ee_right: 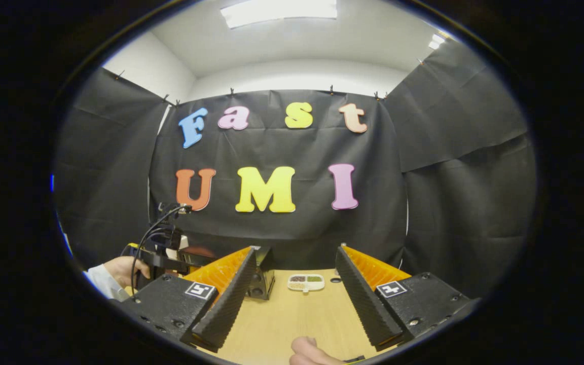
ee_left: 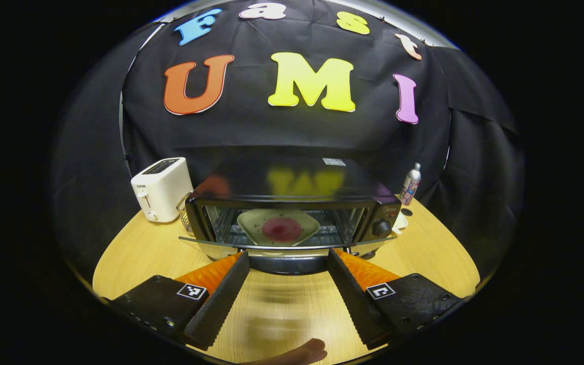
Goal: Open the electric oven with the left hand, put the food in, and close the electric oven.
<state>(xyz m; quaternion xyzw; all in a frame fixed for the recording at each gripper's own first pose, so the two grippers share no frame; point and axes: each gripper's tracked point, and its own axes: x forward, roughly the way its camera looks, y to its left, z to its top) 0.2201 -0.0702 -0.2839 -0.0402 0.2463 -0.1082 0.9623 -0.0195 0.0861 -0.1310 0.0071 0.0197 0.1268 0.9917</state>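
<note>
Gripper (ee_left: 288, 263) faces oven (ee_left: 292, 213), toaster (ee_left: 162, 189) beside.

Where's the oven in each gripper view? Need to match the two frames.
Left gripper view: the electric oven sits dead centre just beyond the open left gripper, door dropped open, plate of food on the rack.
Right gripper view: a dark corner of the oven peeks out behind the open right gripper's left finger.
Shared landmark: the light wooden table.
</note>
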